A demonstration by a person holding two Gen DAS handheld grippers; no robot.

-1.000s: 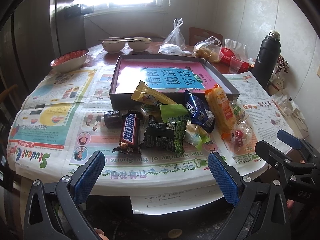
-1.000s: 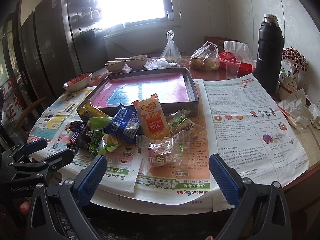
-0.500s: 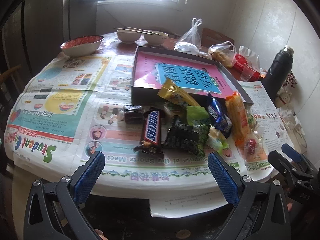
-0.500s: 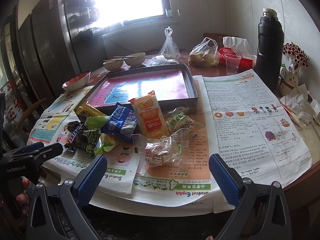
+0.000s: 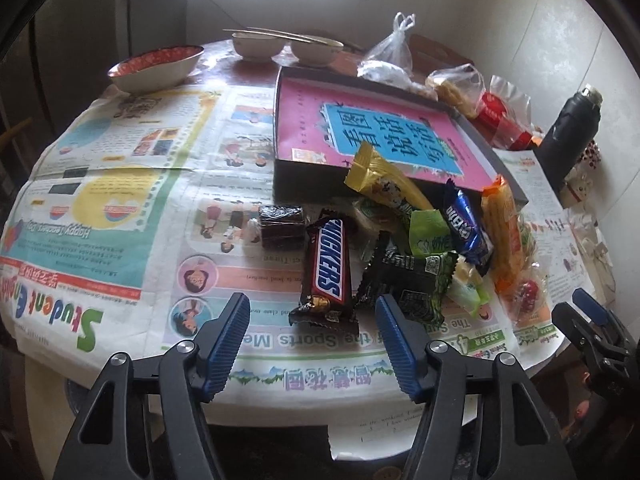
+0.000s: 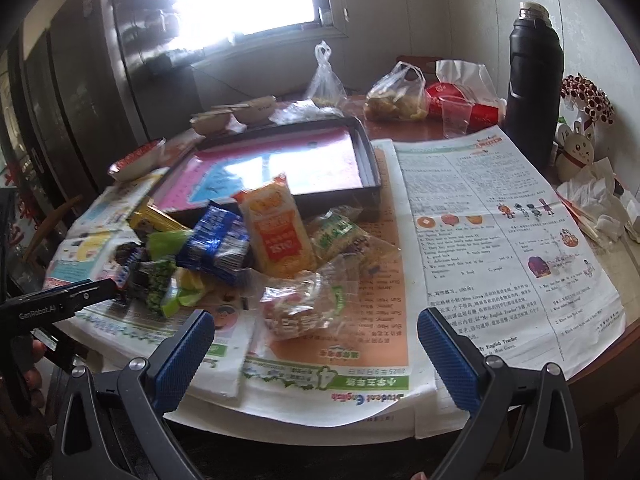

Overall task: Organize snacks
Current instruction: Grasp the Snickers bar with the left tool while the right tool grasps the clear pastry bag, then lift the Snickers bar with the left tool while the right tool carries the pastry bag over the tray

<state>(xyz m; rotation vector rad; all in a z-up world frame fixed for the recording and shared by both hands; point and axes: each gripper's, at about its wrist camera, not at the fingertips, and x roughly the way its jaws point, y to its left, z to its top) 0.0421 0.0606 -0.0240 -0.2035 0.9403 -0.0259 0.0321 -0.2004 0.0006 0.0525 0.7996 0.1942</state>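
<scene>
A pile of snacks lies on newspaper in front of a shallow dark box [image 5: 312, 176] lined with a pink and blue sheet. In the pile are a Snickers bar [image 5: 326, 260], a dark wrapped cake [image 5: 280, 226], a black and green pack [image 5: 412, 280], a blue pack [image 5: 466, 224] and an orange pack [image 5: 502, 232]. My left gripper [image 5: 312, 308] hovers at the bar's near end. Its jaws are closing with that end between them, and the pads do not touch it. My right gripper [image 6: 314, 316] stands wide open just short of a clear pastry bag [image 6: 304, 312].
Bowls [image 5: 156, 64] with chopsticks, tied plastic bags [image 6: 394, 94], a red pack, a clear cup [image 6: 454, 116] and a tall black flask [image 6: 534, 80] stand at the back. Crumpled tissues [image 6: 596, 204] lie at the far right. The round table's edge [image 5: 280, 404] runs just under both grippers.
My left gripper has moved in over the table edge towards the Snickers bar, and its jaws have narrowed. The right gripper has barely moved and stays wide.
</scene>
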